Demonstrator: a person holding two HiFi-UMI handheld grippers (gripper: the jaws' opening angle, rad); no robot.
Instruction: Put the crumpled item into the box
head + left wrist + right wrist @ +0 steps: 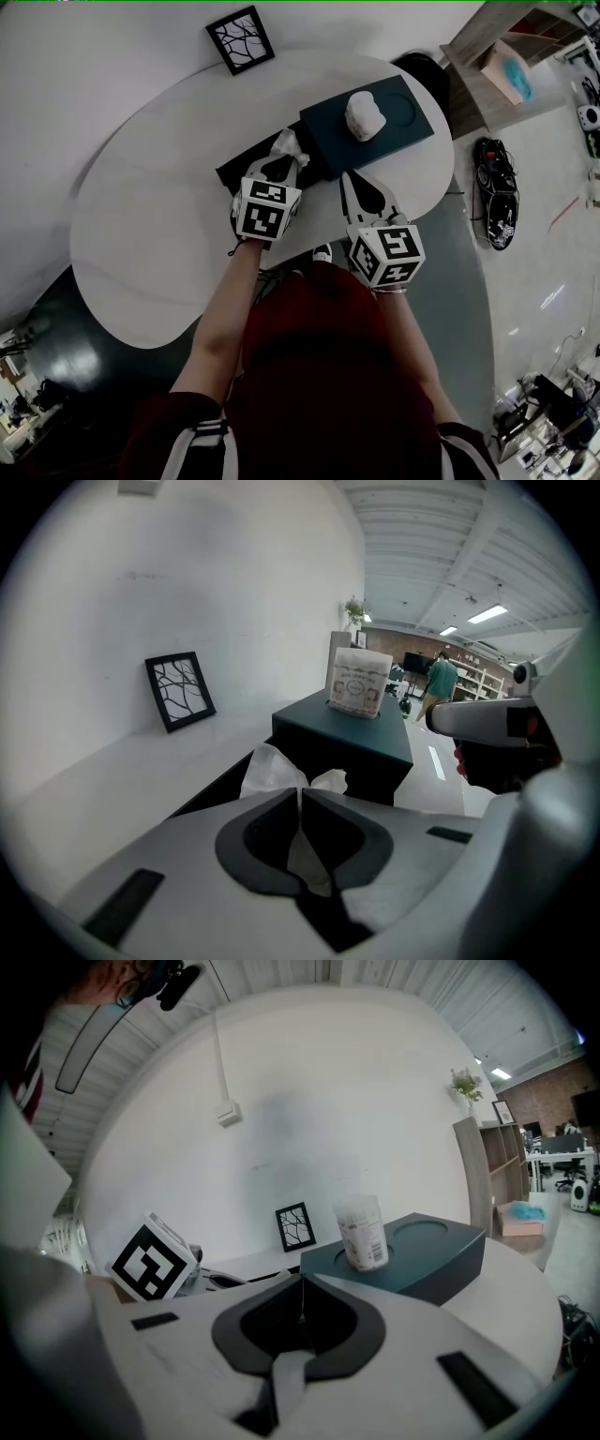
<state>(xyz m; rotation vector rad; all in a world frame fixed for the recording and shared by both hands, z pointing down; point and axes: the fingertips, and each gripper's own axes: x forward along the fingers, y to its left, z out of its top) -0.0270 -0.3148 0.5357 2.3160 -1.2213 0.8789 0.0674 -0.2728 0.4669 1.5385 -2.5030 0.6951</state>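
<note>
- Left gripper [301, 794]: jaws pinch the crumpled white paper tissue [272, 772], just beside the dark teal rectangular box [349, 731].
- Right gripper [302, 1283]: jaws pressed together, empty.

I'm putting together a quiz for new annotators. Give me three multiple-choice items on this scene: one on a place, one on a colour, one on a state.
1. Where does the white container stand?
A. On the dark teal block
B. On the floor
C. On a chair

2. What colour is the crumpled tissue?
A. Red
B. White
C. Green

3. The left gripper is:
A. Open and empty
B. Shut on the crumpled tissue
C. Lying flat on the table

Answers: 1 A, it sits in a round recess on the block's top; 2 B, it shows white in both views; 3 B, the tissue is pinched between the closed jaws.
</note>
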